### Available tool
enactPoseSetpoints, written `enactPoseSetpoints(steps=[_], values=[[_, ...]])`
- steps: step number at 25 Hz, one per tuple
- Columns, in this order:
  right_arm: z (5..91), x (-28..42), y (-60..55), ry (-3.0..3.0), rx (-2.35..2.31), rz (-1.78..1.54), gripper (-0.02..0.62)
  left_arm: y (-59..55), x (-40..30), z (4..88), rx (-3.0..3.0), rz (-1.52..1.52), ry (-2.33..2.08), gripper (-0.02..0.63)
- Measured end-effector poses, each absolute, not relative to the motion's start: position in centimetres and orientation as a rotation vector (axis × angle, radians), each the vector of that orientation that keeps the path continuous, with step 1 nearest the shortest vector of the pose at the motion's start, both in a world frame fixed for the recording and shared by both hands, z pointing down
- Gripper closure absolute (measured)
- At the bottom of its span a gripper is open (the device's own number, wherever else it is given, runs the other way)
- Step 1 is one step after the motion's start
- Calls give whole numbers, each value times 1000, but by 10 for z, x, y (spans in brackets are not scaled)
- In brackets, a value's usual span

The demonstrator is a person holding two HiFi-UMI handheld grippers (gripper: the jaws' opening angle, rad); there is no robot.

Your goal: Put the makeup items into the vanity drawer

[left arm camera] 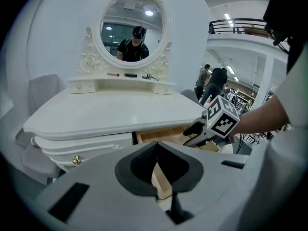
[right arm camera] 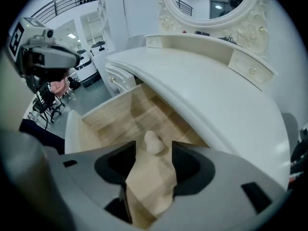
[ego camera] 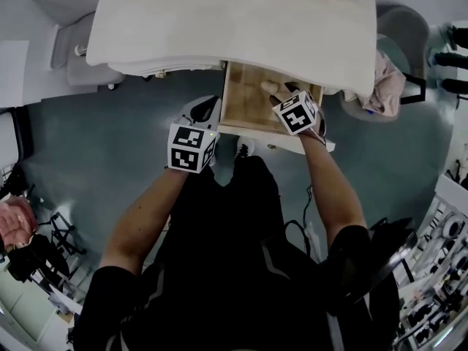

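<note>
Find the makeup sponge [right arm camera: 154, 142] lying loose in the open drawer [right arm camera: 98, 121], just ahead of the right gripper [right arm camera: 153, 151], jaws wide apart and empty. Note the left gripper [left arm camera: 156, 166] closed on nothing, near the drawer front. Judge the small items [left arm camera: 130, 74] on the mirror shelf [left arm camera: 96, 84] as left to stow.

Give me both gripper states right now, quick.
Left gripper: closed, nothing held.
Right gripper: open, holding nothing; the beige makeup sponge lies in the drawer at its jaw tips.
</note>
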State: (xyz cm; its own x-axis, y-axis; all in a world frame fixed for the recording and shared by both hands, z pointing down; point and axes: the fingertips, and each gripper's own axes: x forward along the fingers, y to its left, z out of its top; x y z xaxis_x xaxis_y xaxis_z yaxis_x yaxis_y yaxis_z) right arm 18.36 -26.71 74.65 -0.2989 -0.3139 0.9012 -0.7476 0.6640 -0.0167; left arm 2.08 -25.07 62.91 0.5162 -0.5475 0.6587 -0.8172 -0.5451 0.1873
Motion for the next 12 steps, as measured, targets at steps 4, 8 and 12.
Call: enactPoseSetpoints(steps=[4, 8, 12], values=[[703, 184, -271, -1933, 897, 533, 366, -264, 23, 604, 2330, 711, -1103, 601], [655, 182, -277, -1984, 976, 520, 392, -277, 25, 572, 2405, 675, -1096, 601], [609, 179, -289, -2027, 1075, 493, 418, -287, 25, 546, 2471, 668, -1075, 601]])
